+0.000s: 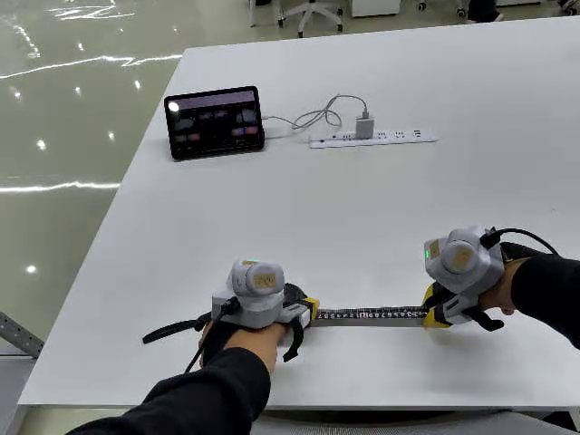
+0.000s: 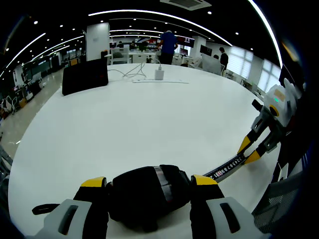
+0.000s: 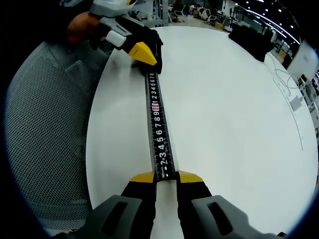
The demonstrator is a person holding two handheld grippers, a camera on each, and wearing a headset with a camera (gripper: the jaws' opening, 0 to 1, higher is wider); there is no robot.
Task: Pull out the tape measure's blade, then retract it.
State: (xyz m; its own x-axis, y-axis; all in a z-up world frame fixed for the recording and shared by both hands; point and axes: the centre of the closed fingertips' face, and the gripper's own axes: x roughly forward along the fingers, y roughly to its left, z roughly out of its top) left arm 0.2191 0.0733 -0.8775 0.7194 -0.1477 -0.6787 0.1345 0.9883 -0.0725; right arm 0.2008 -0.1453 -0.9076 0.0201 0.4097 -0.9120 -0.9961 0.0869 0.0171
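The left gripper (image 2: 149,180) is clamped on the black tape measure case (image 2: 144,199). The case sits between its yellow-tipped fingers (image 2: 93,182), close to the front edge of the desk (image 1: 381,208). The blade (image 3: 158,119) runs straight along that edge to the right gripper (image 3: 166,177), whose fingers (image 3: 142,177) are pinched narrowly on the blade's end. A tablet (image 1: 214,121) and a power strip (image 1: 373,138) lie toward the far edge.
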